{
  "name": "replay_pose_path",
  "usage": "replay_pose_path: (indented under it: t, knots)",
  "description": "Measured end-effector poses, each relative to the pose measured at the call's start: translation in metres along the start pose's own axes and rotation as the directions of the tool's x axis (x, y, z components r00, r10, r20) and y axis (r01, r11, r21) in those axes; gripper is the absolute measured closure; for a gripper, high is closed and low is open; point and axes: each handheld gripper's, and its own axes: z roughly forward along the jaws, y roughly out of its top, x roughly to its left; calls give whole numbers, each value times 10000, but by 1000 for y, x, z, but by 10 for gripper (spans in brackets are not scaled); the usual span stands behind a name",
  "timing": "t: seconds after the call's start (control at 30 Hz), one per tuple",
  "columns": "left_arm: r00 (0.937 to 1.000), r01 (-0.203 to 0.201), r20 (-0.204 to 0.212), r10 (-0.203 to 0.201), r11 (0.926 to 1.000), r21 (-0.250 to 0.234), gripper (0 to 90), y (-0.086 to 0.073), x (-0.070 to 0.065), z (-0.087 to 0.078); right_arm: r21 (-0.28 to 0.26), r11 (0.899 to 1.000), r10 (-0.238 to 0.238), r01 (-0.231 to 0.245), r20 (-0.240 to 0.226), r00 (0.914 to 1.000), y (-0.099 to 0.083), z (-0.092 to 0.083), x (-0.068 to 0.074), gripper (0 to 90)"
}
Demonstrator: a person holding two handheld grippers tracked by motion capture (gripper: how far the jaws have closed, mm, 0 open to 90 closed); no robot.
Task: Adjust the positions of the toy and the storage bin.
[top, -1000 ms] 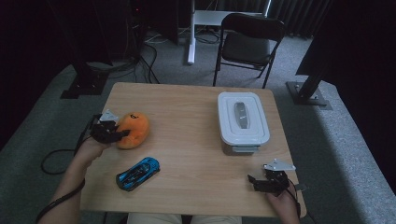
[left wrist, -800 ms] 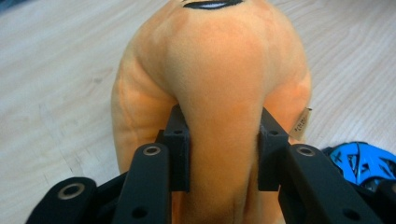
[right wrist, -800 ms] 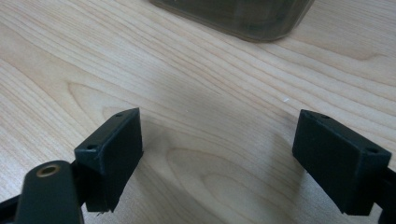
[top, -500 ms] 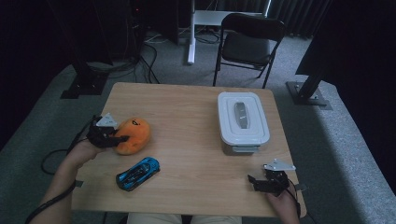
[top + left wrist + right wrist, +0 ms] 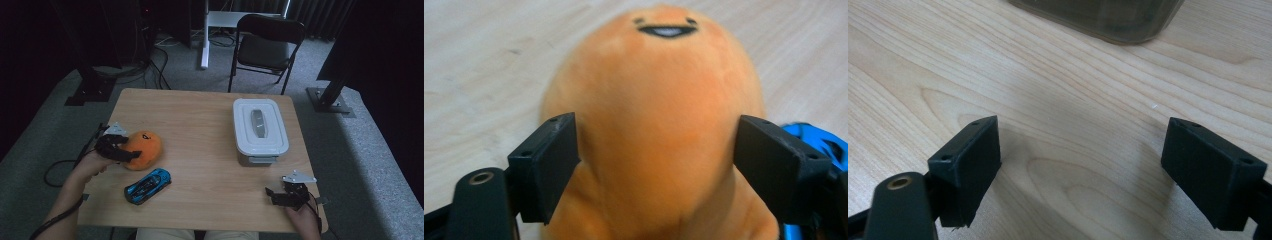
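The left gripper (image 5: 131, 154) has just been opening – its jaws now stand wide around the orange plush toy (image 5: 143, 149), which lies at the table's (image 5: 200, 120) left side just above the blue toy car (image 5: 147, 185). The right gripper (image 5: 272, 192) rests released – nothing between its jaws – near the white lidded box (image 5: 260, 131).

The right gripper (image 5: 1083, 175) holds its two black fingers (image 5: 968, 165) spread wide apart, with bare light-wood counter (image 5: 1073, 125) in the gap between them. Beyond the fingers, well apart from them, the lower edge of a grey container (image 5: 1098, 17) sits on the counter.
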Motion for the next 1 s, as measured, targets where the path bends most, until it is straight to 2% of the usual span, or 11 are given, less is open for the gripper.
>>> replay_pose_path:
  t: [0.07,0.1,0.17,0.23,0.3,0.37,0.53,0.57,0.67,0.8,1.0]
  knots:
    - [9997,194,132,-193,9998,-77,159,2,0,-1,1,10000,0,0,1,10000,0,0,0,154]
    - [9992,357,165,-356,9993,-77,110,3,0,-2,1,10000,1,-1,-1,10000,0,0,0,154]
    - [9995,299,-115,-300,9995,-35,103,5,-2,-3,-2,10000,-1,1,-4,10000,0,0,0,154]
    - [9989,464,-35,-465,9988,-185,91,7,-2,-4,1,10000,12,-12,-10,10000,0,0,0,153]
    - [9983,581,-17,-582,9980,-236,13,11,-3,-6,-3,10000,20,-20,-7,10000,0,0,0,153]
    - [9977,678,45,-677,9970,-371,13,14,-5,-8,-3,10000,21,-21,-9,10000,0,0,0,153]
    - [9979,648,-34,-653,9946,-810,13,23,-11,-9,15,10000,-12,12,-48,10000,0,0,0,140]
    - [9983,583,76,-578,9942,-905,13,24,-12,-9,29,10000,-44,44,-69,10000,0,0,0,134]
    - [9990,436,1,-438,9932,-1080,13,29,-17,-5,39,10000,-36,36,-90,10000,0,0,0,133]
    - [9987,457,281,-431,9941,-987,13,36,-24,7,-28,9998,171,-172,-251,9995,0,0,-3,133]
    - [9976,133,686,-71,9958,-909,13,47,-39,24,-67,9993,357,-359,-200,9992,0,-1,-4,134]
